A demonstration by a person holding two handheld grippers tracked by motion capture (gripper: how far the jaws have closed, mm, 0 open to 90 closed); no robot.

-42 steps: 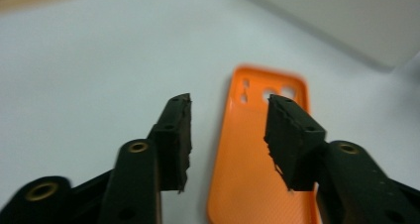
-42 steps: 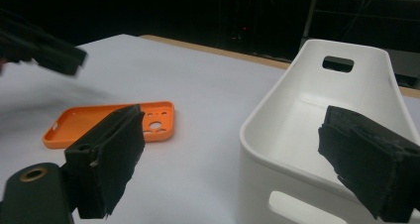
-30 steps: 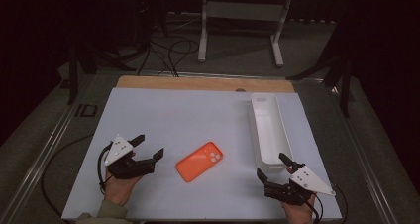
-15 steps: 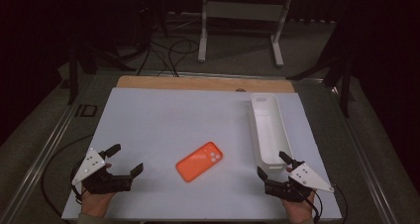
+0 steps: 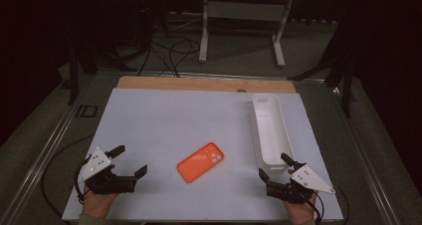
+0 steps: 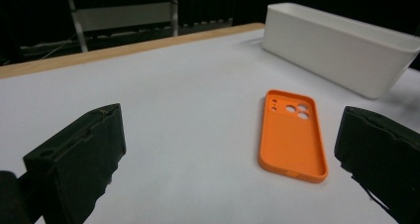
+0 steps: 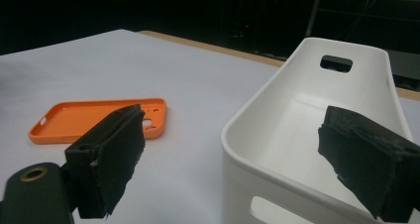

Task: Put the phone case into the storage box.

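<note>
At the near left corner of the white surface, the left gripper rests in the person's hand with its jaws spread wide and nothing between them; they have just been opening to this width. It points to the right, toward the middle of the surface. In the left gripper view its two black jaws stand far apart at the bottom corners, with bare surface between them and the phone case lying beyond, toward the right one. At the near right corner, the right gripper is also held with its jaws wide apart and nothing in them, pointing away from the person toward the near end of the tray; in the high view its far jaw tip lies just beside that end, though whether they touch cannot be told. The orange phone case lies flat on the surface between the two grippers, a little farther in, well apart from both, set at a slant with its camera cut-outs at the far right end and its hollow side up. Farther back on the right, the long white tray runs from near to far along the right edge, with a handle slot in each end wall. Beyond the white sheet, a strip of wooden board marks the far edge of the surface.
</note>
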